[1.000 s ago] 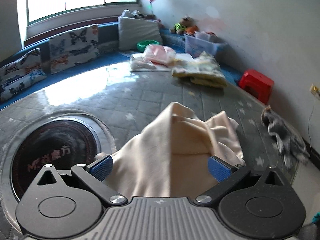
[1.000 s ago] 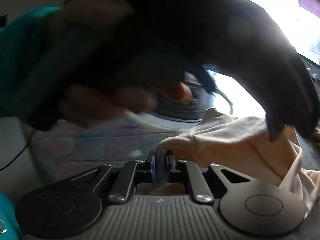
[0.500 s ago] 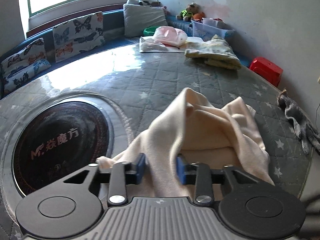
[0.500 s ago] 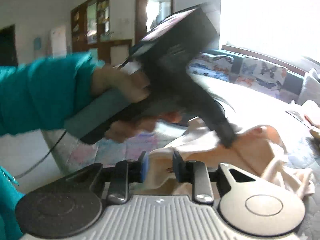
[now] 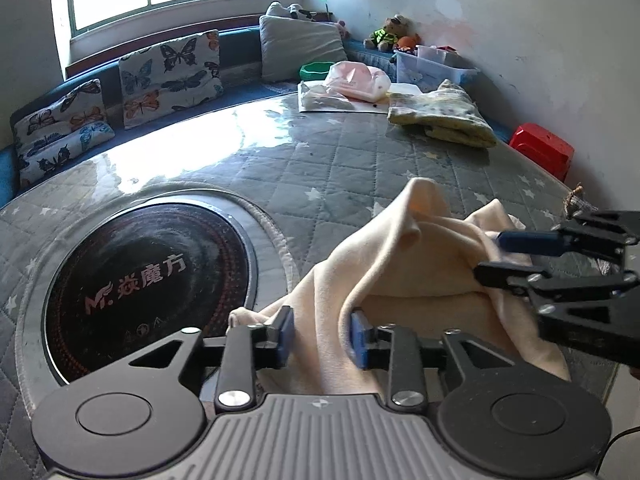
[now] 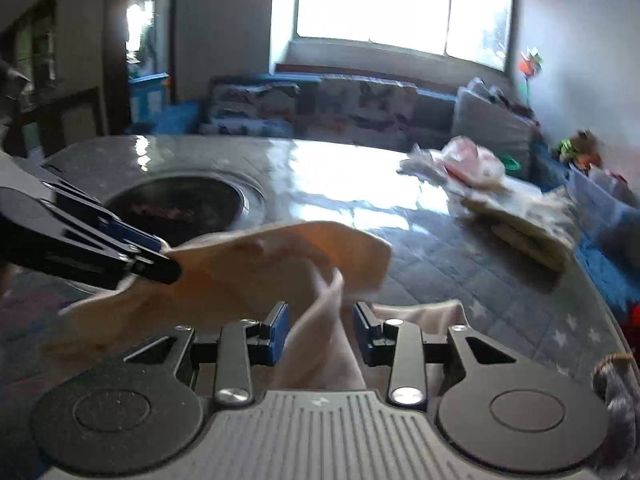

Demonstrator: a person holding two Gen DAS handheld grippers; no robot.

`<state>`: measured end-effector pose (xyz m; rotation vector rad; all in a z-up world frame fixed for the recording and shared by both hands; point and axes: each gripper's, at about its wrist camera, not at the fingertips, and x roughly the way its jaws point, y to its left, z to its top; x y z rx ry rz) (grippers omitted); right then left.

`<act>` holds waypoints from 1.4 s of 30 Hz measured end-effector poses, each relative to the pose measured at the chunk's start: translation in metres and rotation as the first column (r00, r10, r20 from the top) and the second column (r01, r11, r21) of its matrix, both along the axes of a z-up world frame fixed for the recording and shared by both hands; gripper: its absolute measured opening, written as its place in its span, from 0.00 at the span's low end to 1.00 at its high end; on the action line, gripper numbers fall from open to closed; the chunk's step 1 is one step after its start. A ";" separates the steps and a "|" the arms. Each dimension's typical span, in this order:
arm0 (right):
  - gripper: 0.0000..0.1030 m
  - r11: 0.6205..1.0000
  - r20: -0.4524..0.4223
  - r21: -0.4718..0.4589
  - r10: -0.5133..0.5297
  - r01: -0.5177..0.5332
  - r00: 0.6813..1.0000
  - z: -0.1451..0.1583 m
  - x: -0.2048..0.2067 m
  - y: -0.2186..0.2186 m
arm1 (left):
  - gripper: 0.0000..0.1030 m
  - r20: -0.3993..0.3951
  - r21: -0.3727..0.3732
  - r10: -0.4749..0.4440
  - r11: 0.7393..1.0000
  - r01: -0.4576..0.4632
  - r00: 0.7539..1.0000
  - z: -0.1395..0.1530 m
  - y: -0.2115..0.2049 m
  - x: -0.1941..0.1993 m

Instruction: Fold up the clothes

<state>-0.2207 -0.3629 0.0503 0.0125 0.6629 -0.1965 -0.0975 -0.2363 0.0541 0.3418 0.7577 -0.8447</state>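
- Seen only from the left wrist: lettering on the dark round plate sunk into the table, a red stool past the table's far right edge, butterfly cushions under the window.
- Seen only from the right wrist, and blurred: a doorway at far left, a grey rag at the table's near right edge.
- Seen in both: a folded yellow cloth near the far right edge.
- Cream garment bunched on the table near its right edge, just right of the round plate, one fold raised.
- Left gripper low and level, pointing across the table; jaws partly open, cloth running between them, gaps showing beside both pads, not clamped.
- Right gripper likewise partly open, a twisted strip of garment standing between its pads untouched by either; reaching in from the right edge in the left view.
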 end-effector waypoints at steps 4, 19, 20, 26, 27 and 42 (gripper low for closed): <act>0.10 1.000 -0.036 0.006 -0.004 0.005 0.999 -0.011 -0.006 -0.005 | 0.23 0.019 0.004 -0.007 1.000 0.007 1.000 -0.001 -0.002 0.000; 0.06 0.991 0.133 -0.133 -0.015 0.033 0.991 0.048 -0.040 -0.005 | 0.04 0.099 -0.078 0.170 0.984 -0.163 0.980 0.034 0.066 0.024; 0.06 0.990 0.146 -0.139 -0.009 0.030 0.989 0.052 -0.037 -0.003 | 0.04 0.102 -0.083 0.196 0.979 -0.188 0.975 0.036 0.073 0.028; 0.06 0.988 0.263 -0.153 0.017 0.024 0.965 0.082 -0.024 0.008 | 0.04 0.114 -0.132 0.361 0.929 -0.346 0.925 0.052 0.137 0.050; 0.06 0.989 0.280 -0.149 0.017 0.026 0.960 0.086 -0.024 0.009 | 0.04 0.115 -0.145 0.383 0.919 -0.366 0.917 0.056 0.150 0.052; 0.06 0.988 0.226 -0.154 0.009 0.027 0.974 0.082 -0.032 0.018 | 0.09 0.086 -0.107 0.396 0.916 -0.387 0.914 0.059 0.249 0.022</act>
